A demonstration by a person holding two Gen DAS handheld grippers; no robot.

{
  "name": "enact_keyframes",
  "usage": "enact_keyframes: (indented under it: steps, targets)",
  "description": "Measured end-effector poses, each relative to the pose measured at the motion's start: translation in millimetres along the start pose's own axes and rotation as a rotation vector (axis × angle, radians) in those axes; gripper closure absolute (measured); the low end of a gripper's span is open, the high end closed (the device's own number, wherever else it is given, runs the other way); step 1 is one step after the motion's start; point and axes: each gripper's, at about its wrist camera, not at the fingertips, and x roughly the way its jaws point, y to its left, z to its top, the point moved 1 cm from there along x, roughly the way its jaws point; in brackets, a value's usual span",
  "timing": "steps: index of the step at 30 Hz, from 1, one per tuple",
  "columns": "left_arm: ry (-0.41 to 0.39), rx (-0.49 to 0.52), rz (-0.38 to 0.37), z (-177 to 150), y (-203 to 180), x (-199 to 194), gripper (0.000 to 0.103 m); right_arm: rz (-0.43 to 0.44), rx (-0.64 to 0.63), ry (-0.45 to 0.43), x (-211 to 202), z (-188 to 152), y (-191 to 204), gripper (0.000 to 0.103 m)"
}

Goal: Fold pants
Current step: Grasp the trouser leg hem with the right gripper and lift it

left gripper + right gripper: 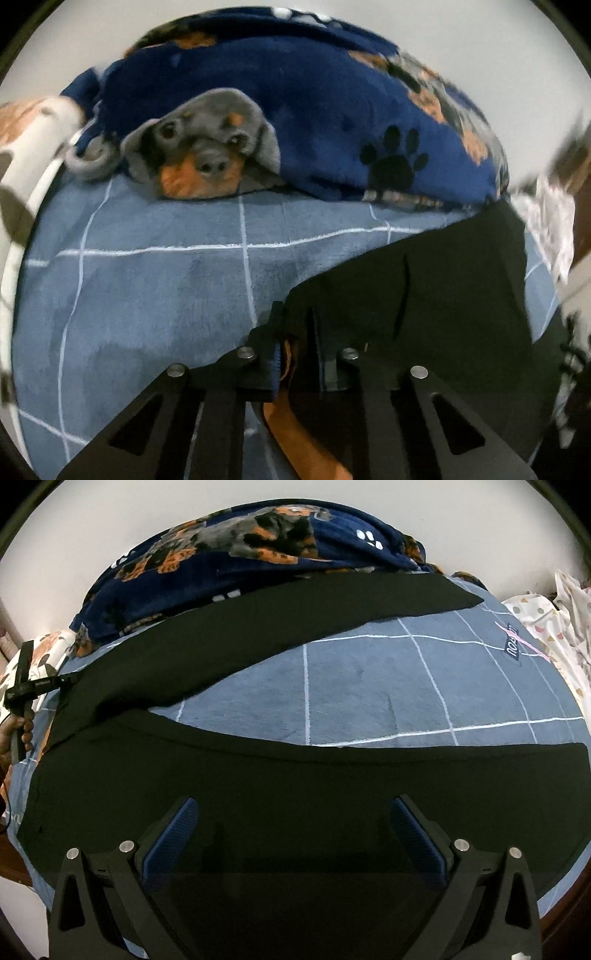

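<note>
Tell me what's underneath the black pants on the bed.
The black pants lie on a blue grid-pattern sheet, which shows between the two legs and around them. Whatever lies directly beneath the fabric itself is covered and cannot be seen.

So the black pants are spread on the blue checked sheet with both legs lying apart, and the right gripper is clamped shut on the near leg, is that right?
Not quite: the right gripper is open, its blue pads standing wide apart above the black pants, as the right wrist view shows. The rest holds: both legs lie apart on the blue checked sheet.
</note>
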Motion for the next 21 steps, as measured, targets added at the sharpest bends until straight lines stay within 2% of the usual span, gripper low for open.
enact_keyframes:
  steps: [3, 5, 8, 10, 13, 18, 21]
  targets:
    - [-0.063, 0.037, 0.037, -5.7, -20.3, -22.1, 0.092, 0.005, -0.012, -0.012, -4.2, 1.0, 4.5, 0.000]
    - [-0.105, 0.047, 0.034, -9.1, -36.2, -40.9, 0.092, 0.013, -0.019, -0.026, -7.2, 4.3, 7.3, 0.000]
    - [-0.187, 0.054, 0.024, -20.4, -69.0, -77.0, 0.092, 0.076, -0.017, -0.048, -12.0, 15.9, 12.2, 0.000]
    - [-0.240, 0.067, 0.000, -32.1, -92.0, -101.6, 0.092, 0.160, 0.004, -0.069, -15.8, 29.0, 14.3, 0.000]
    - [-0.298, 0.109, -0.044, -60.3, -131.0, -139.2, 0.092, 0.362, 0.086, -0.069, -13.5, 57.5, 9.8, 0.000]
    - [-0.294, 0.134, -0.087, -115.2, -173.2, -166.9, 0.092, 0.643, 0.305, 0.019, 18.0, 105.8, 0.3, 0.000]
    - [-0.266, 0.123, -0.108, -139.6, -187.6, -169.3, 0.092, 0.696, 0.369, 0.071, 44.8, 124.4, 3.4, 0.000]
